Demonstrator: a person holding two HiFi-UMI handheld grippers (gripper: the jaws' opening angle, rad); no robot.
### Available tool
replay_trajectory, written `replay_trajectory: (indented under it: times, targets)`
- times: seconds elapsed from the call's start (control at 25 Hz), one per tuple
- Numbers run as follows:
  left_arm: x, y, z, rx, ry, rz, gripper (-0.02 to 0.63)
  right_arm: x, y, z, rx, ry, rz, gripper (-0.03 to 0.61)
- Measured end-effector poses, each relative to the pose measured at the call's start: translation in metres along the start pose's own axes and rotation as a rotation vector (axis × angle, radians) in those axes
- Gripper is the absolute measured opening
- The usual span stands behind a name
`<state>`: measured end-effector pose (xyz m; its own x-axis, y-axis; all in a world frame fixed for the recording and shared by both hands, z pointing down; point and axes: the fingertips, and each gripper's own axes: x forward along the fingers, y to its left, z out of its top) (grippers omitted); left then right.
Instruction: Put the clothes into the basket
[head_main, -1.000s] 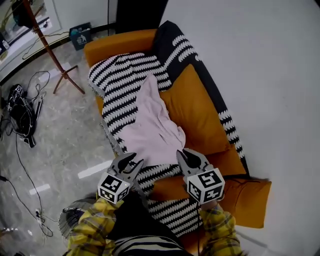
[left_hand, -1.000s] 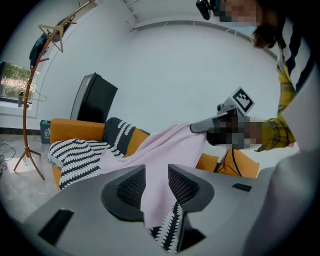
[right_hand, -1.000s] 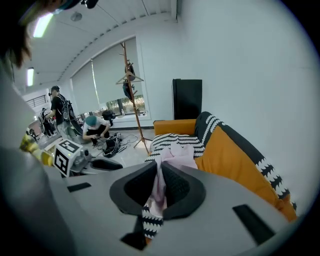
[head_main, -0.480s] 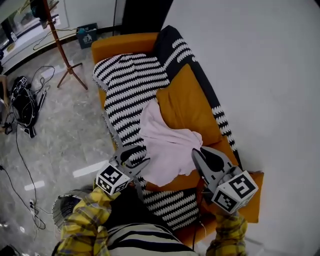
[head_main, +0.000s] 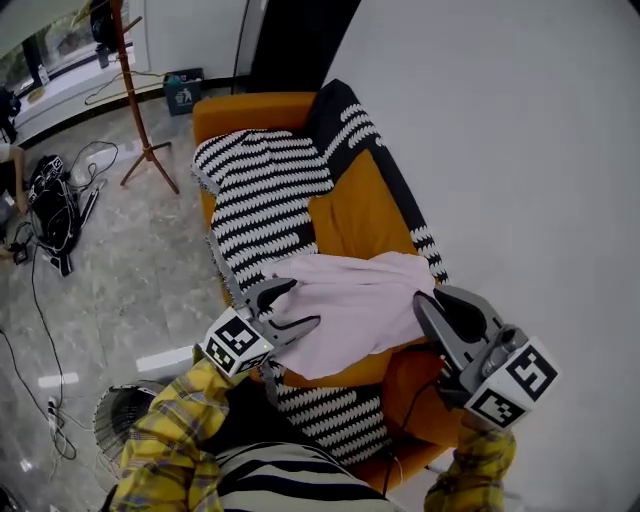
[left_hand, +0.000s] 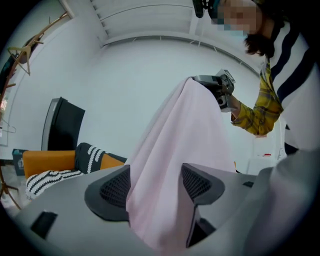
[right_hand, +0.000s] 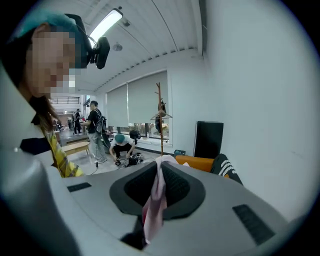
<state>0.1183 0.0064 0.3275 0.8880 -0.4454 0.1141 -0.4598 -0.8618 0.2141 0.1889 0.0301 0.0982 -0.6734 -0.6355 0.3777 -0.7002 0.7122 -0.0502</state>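
A pale pink garment (head_main: 360, 305) hangs in the air above the orange sofa (head_main: 365, 215), stretched between both grippers. My right gripper (head_main: 425, 300) is shut on one end of it; in the right gripper view the cloth (right_hand: 155, 205) is pinched between the closed jaws (right_hand: 160, 165). My left gripper (head_main: 305, 303) is at the other end, and its jaws are opening. The cloth (left_hand: 185, 130) drapes loosely through the wide gap (left_hand: 155, 172) between them. A round grey basket (head_main: 120, 415) stands on the floor at lower left, partly hidden by a yellow plaid sleeve.
A black-and-white striped throw (head_main: 265, 190) covers the sofa's seat and back. A white wall rises on the right. On the marble floor to the left are a wooden coat stand (head_main: 140, 110) and a tangle of cables (head_main: 50, 215). Other people (right_hand: 117, 147) are far off.
Both grippers have risen and lifted the pink garment off the sofa. The right one went higher and further right. The left jaws have spread apart.
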Motion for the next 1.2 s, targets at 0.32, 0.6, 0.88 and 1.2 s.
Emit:
replay_trajectory:
  times: [0.32, 0.6, 0.88, 1.2]
  targets:
    - [0.015, -0.025, 0.027, 0.111, -0.048, 0.000, 0.321, -0.026, 0.022, 0.020, -0.038, -0.026, 0.068, 0.046]
    - [-0.023, -0.020, 0.051, 0.179, -0.070, 0.116, 0.037, -0.015, 0.029, 0.041, -0.057, -0.054, 0.118, 0.046]
    - [-0.117, 0.016, 0.065, 0.087, -0.116, 0.346, 0.028, 0.029, 0.066, 0.060, -0.049, -0.102, 0.247, 0.046]
    - [-0.258, 0.032, 0.085, -0.011, -0.243, 0.600, 0.025, 0.082, 0.146, 0.084, -0.057, -0.154, 0.440, 0.046]
